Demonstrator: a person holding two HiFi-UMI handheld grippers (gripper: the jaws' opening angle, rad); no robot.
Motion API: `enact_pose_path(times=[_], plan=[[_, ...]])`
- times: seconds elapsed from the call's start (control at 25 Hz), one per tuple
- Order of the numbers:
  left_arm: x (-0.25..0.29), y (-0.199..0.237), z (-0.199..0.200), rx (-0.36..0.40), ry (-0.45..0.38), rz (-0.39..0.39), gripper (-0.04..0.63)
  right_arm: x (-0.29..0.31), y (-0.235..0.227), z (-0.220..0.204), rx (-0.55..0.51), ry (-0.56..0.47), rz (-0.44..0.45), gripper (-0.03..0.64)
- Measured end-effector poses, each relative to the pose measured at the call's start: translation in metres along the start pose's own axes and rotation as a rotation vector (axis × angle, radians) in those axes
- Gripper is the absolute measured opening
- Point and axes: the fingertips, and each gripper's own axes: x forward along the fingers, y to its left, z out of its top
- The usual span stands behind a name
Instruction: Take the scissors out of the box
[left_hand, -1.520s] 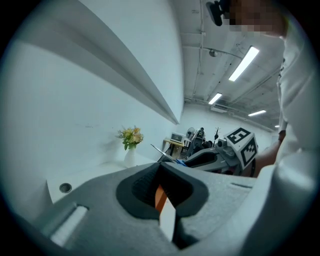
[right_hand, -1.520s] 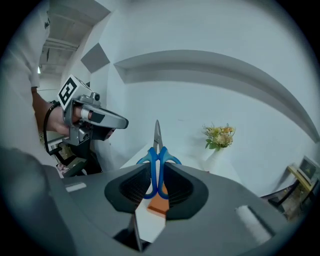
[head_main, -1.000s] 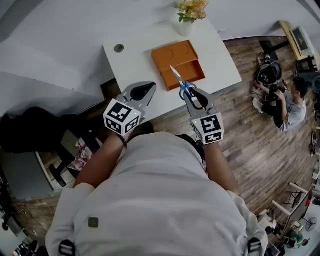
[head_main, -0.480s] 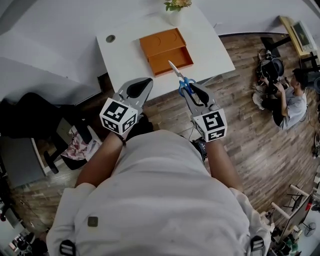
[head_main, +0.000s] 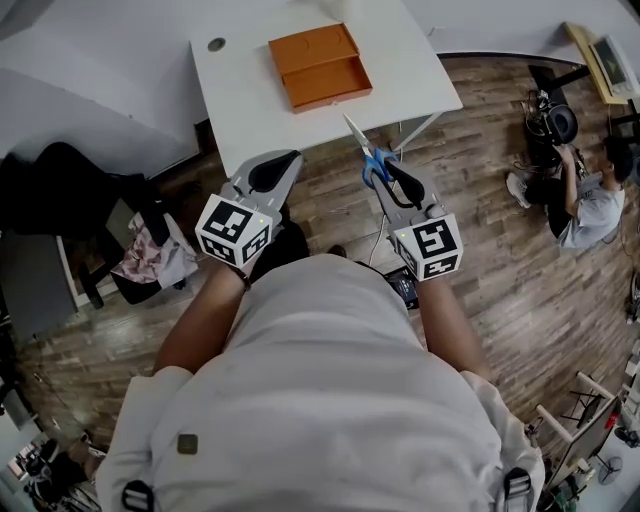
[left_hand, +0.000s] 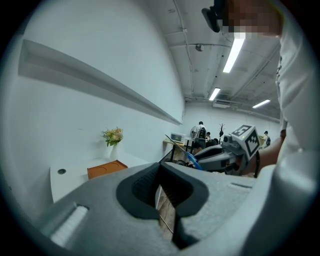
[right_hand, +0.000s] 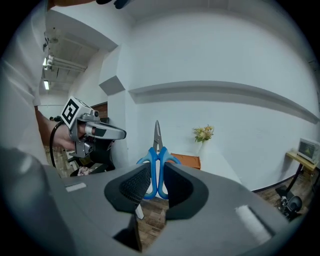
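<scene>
Blue scissors (right_hand: 157, 136) (in right gripper (right_hand: 156, 170))

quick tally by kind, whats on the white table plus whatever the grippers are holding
orange box: 1
vase of flowers: 1
scissors: 1, clamped in the right gripper
total: 3
</scene>
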Motion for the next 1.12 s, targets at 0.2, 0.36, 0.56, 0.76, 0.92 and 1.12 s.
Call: enact_pose_path(times=[0.2, 0.36, 0.56, 0.76, 0.92, 1.12], plan=[[-0.024, -0.036, -0.014, -0.002, -0.002, 0.017, 0.005, -0.036, 0.021, -0.01, -0.001, -0.026, 0.011, 0.1], [-0.026, -0.049, -0.015, 0.002, -0.009, 0.026, 0.005, -0.049, 0.022, -0.012, 0.001, -0.052, 0.012, 0.1], [-0.035, -0.06, -0.012, 0.007, -0.016, 0.036, 0.005, -0.065, 0.035, -0.012, 0.009, -0.068, 0.024, 0.1], [-0.042, -0.063, -0.015, 0.0, -0.022, 0.045, 0.005, -0.073, 0.041, -0.013, 0.01, -0.08, 0.023, 0.1], [-0.046, -0.063, -0.014, -0.003, -0.028, 0.052, 0.005, -0.075, 0.042, -0.01, -0.003, -0.092, 0.024, 0.1], [-0.045, -0.065, -0.017, -0.011, -0.03, 0.054, 0.005, -0.076, 0.044, -0.01, -0.001, -0.096, 0.029, 0.1]])
